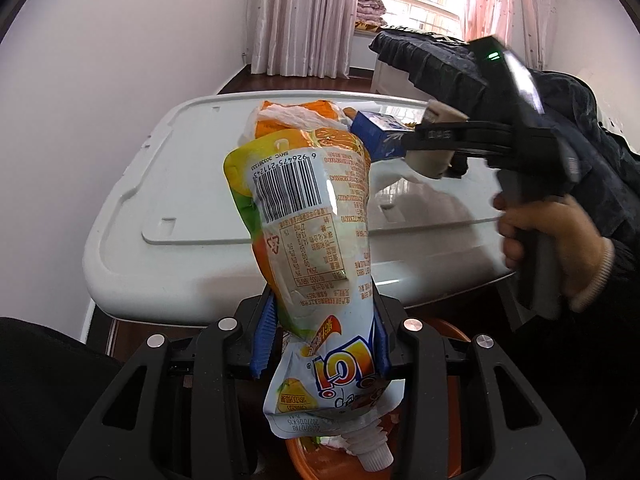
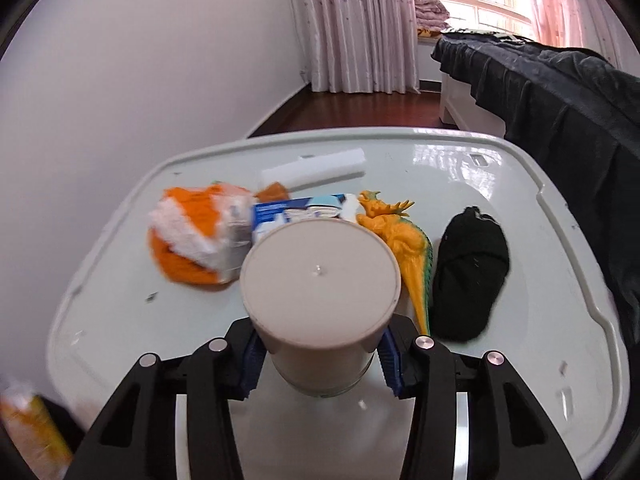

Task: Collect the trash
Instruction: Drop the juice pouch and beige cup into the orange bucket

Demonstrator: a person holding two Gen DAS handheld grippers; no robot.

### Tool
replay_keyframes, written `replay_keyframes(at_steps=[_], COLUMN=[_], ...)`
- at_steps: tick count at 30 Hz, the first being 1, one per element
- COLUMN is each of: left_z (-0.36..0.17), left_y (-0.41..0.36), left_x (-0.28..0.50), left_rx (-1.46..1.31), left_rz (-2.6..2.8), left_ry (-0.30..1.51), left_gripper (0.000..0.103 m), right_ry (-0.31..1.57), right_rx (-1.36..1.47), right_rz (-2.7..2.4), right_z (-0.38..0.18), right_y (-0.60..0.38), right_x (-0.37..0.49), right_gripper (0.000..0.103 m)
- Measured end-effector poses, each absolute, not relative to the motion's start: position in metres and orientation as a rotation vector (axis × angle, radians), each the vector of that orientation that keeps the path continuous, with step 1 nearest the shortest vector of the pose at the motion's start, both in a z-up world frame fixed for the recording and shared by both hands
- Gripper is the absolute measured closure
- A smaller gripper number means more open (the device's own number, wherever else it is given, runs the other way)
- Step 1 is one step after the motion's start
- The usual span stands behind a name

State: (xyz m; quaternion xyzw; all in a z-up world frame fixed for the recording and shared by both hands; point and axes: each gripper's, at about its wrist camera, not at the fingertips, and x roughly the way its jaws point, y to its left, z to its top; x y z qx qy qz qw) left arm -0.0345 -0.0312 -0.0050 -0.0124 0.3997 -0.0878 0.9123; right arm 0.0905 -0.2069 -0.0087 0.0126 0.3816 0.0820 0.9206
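Observation:
My left gripper (image 1: 322,332) is shut on a white and orange spouted drink pouch (image 1: 304,208). The pouch stands upright between the blue pads, with its cap hanging down over an orange basin (image 1: 452,332). A hand holds my right gripper (image 1: 432,140) at the right, over the white table (image 1: 168,264). In the right wrist view my right gripper (image 2: 320,364) is shut on a beige cup (image 2: 320,276), its round flat end facing the camera and the pads against its sides. The cup (image 1: 428,166) also shows between those fingers in the left wrist view.
On the table (image 2: 120,320) lie a crumpled orange and white wrapper (image 2: 192,236), a blue carton (image 2: 288,210), a white roll (image 2: 316,168), an orange toy dinosaur (image 2: 400,240) and a black cap (image 2: 468,276). A bed with a dark cover (image 2: 540,92) stands to the right.

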Motion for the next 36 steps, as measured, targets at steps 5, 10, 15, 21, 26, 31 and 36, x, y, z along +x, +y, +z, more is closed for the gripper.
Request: replay_keyframes(at_steps=[5,10,15,21,26,31,36], left_z=[-0.002,-0.002,-0.015,-0.026,-0.035,-0.044,-0.047], left_y=[-0.034,-0.034,-0.029,-0.031,-0.037,-0.039,-0.042], left_x=[-0.041,-0.055,-0.059,-0.056,-0.056,-0.053,-0.053], left_rx=[-0.010,0.015,-0.019,-0.020,0.005,0.011,0.023], left_rz=[-0.192,-0.184,-0.166,-0.162,-0.173,-0.177,-0.189], left_ry=[0.826,0.845,0.947,1.004,1.036,1.069,1.083], left_gripper=[0.065,0.065,0.065,0.065,0.065,0.065,0.065], right_ry=[0.789,0.817,0.867,0.932,0.968,1.018,1.039], right_rx=[0.016,0.040,0.050,0.042,0.050,0.056,0.067], right_rz=[0.220,0.223,0.198,0.201,0.210,0.212,0.209], right_z=[0.007,0.006,-0.016,-0.037,-0.046,-0.056,-0.061], right_y=[-0.209,-0.216,-0.214,-0.213,-0.212,-0.212,-0.212], right_x=[0.031,-0.040,-0.094,-0.109,-0.106,-0.100,-0.097], right_gripper=[0.056,0.056,0.056,0.056,0.056,0.056,0.056])
